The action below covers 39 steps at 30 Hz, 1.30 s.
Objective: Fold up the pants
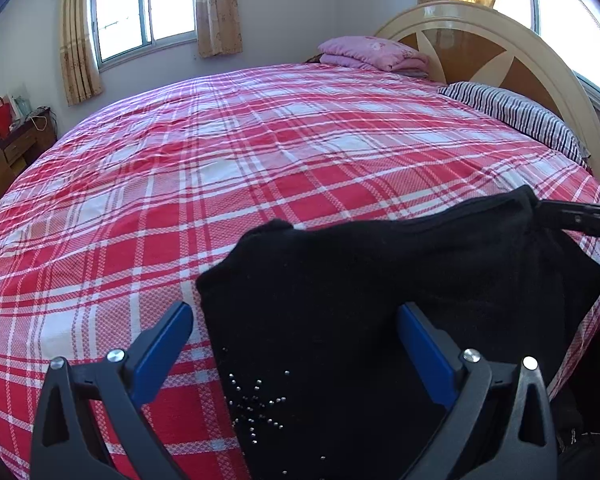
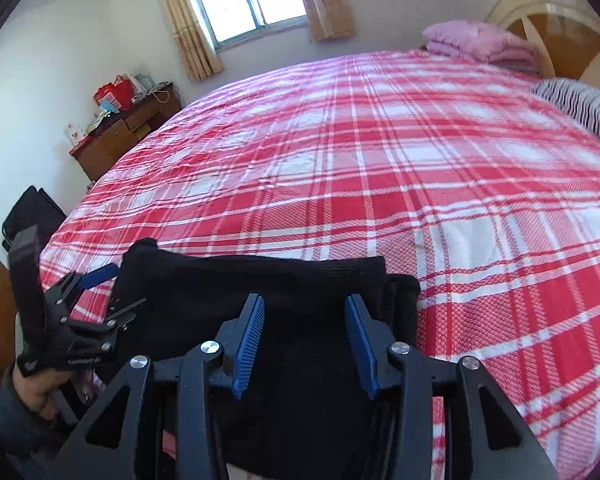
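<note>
The black pants (image 1: 380, 300) lie bunched at the lower middle of the frame, on the plaid bed (image 1: 260, 160). The left gripper (image 1: 296, 344) and right gripper (image 2: 304, 340) both gape, holding nothing. Closing now risks pinching bedsheet too.

The left gripper (image 1: 296, 322) has its blue-padded fingers (image 1: 166, 344) spread wide, pointing forward and slightly down, gripping nothing — while the right gripper (image 2: 305, 314), set just to its right, holds its own blue pads (image 2: 250, 340) apart in a narrower gap, likewise angled downward.
</note>
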{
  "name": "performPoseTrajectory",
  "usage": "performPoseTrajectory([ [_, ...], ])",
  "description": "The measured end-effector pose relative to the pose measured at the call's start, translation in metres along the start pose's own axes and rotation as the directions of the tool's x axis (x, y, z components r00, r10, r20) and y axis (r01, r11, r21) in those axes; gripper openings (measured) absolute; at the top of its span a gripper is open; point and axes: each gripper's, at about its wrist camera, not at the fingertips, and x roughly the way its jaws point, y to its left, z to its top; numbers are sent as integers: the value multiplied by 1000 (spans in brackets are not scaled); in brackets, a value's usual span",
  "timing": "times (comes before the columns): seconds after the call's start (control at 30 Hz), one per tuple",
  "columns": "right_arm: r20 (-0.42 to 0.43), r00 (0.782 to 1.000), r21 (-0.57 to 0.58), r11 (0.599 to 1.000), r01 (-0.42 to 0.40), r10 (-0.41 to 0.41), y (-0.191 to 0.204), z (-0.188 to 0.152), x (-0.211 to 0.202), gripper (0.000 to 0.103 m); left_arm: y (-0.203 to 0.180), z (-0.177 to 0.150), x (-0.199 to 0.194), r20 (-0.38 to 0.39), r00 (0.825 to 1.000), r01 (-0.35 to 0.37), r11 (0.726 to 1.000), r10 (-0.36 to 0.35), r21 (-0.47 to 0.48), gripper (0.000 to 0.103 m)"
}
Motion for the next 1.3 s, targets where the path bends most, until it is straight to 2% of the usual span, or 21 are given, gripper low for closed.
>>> performPoseTrajectory([
  [0.1, 3, 998, -113, 991, -67, 68, 22, -11, -14, 52, 0, 0, 0, -2, 1000, 0, 1000, 0, 2, 103],
  [0.2, -39, 995, -217, 971, -102, 95, 42, -32, -18, 53, 1, 0, 0, -4, 1000, 4, 1000, -4, -4, 103],
  [0.33, -104, 994, -268, 962, -57, 30, 42, -60, -3, 53, 1, 0, 1, -5, 1000, 7, 1000, -7, -5, 103],
  [0.6, -96, 992, -222, 970, -98, 78, 33, -55, -14, 53, 2, -2, -1, -9, 1000, 6, 1000, -6, -2, 103],
  [0.7, -43, 997, -207, 976, -64, 56, 30, -47, -29, 61, 4, -3, -6, -10, 1000, -10, 1000, 10, 7, 103],
  [0.87, 45, 999, -137, 991, -9, 15, 9, -34, -49, 63, 15, -4, -13, -5, 999, -37, 999, 37, -5, 103],
  [1.0, 32, 999, -40, 999, 26, -25, -15, -27, -40, 63, 24, -1, -21, 15, 1000, -23, 999, 24, -37, 103],
  [1.1, -3, 1000, 50, 999, -6, 6, -32, -26, -29, 65, 28, -2, -17, 8, 1000, 1, 998, -1, -62, 103],
  [1.17, -21, 1000, 70, 998, -12, 13, -36, -27, -22, 66, 29, -5, -9, -15, 1000, 5, 997, -6, -73, 103],
  [1.3, -44, 999, 78, 997, 8, -5, -39, -27, -11, 66, 31, -12, 0, -42, 996, 71, 991, -76, -114, 103],
])
